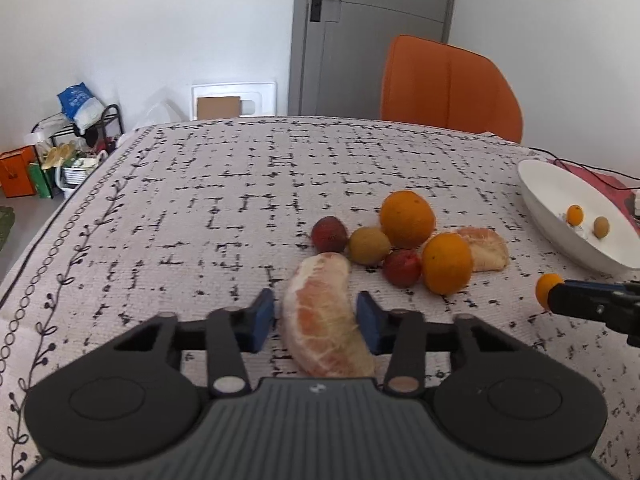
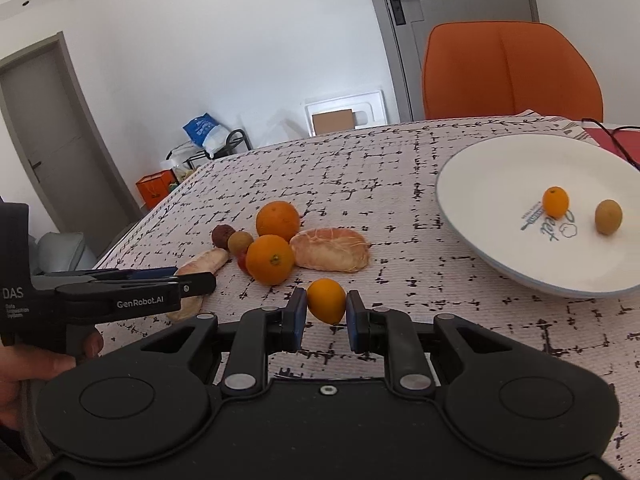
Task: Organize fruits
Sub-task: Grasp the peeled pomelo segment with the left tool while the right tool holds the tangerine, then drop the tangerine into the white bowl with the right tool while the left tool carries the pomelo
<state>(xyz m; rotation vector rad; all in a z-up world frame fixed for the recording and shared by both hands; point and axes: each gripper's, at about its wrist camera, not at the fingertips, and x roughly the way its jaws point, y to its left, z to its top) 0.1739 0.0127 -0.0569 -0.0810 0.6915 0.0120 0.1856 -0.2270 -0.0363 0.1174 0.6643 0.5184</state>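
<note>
Possibly crushed or slipped: soft segment (image 1: 326,312) clamped in left gripper (image 1: 315,320); kumquat (image 2: 326,300) pinched at right gripper (image 2: 326,312) tips, apt to roll out.

Black left gripper (image 1: 316,320) and right gripper (image 2: 327,312), blue pads (image 1: 264,318), white "GenRobot.AI" lettering.

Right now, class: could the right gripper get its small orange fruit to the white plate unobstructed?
Probably yes: the right gripper holds the fruit, and only bare tablecloth lies between it and the plate.
</note>
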